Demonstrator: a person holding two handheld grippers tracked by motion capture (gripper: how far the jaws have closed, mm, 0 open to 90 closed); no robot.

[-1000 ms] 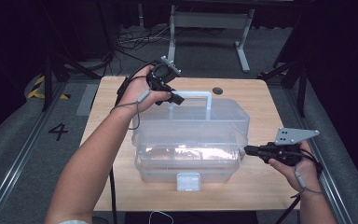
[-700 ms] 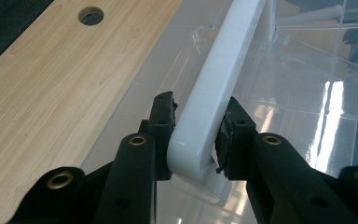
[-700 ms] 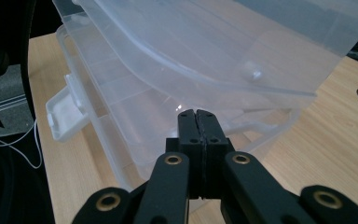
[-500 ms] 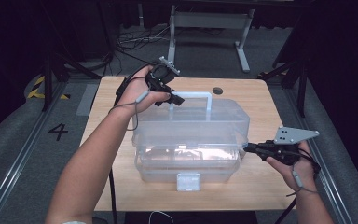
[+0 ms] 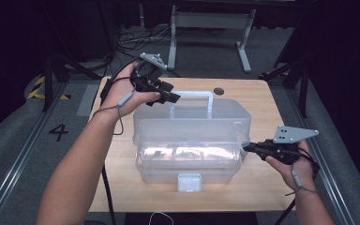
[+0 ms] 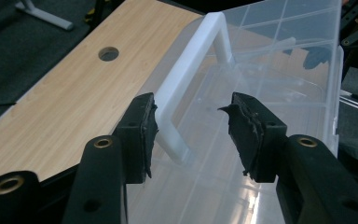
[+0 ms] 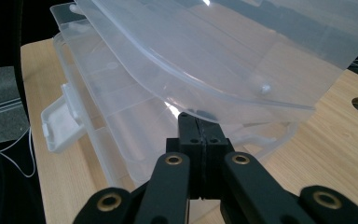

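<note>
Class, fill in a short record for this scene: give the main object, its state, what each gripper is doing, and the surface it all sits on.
Main object: clear plastic organiser box with a white carry handle
Lid state: raised, front latch undone
Left gripper: open, jaws either side of the handle's near end
Right gripper: jaws shut, tips at the lid's lower edge; whether they pinch it cannot be told
Surface: wooden table with a round cable hole

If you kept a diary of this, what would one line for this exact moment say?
left gripper: open, at box handle | right gripper: shut, at lid edge | clear box: lid raised, on table
</note>
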